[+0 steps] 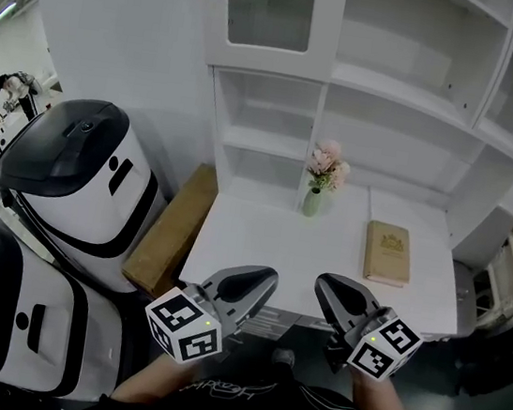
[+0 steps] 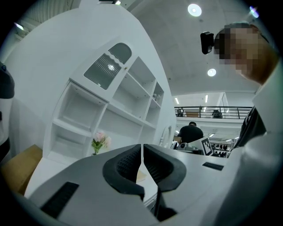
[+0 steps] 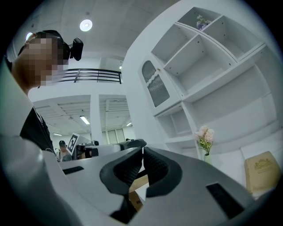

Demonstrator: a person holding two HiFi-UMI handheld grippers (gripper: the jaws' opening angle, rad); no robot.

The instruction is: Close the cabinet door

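The white cabinet's glass-paned door (image 1: 270, 7) is at the unit's upper left, above the open shelves, and looks flush with the front. It shows as an arched pane in the left gripper view (image 2: 108, 66) and in the right gripper view (image 3: 154, 88). Both grippers hover low over the near edge of the white desk (image 1: 251, 246), far below the door. My left gripper (image 1: 267, 277) is shut with nothing between its jaws (image 2: 141, 152). My right gripper (image 1: 325, 287) is also shut and empty (image 3: 142, 154).
A vase of pink flowers (image 1: 322, 175) and a tan book (image 1: 388, 252) rest on the desk. A cardboard box (image 1: 173, 226) leans at the desk's left side. Two white rounded machines (image 1: 81, 175) (image 1: 4, 315) stand further left. People stand in the hall behind (image 2: 190, 132).
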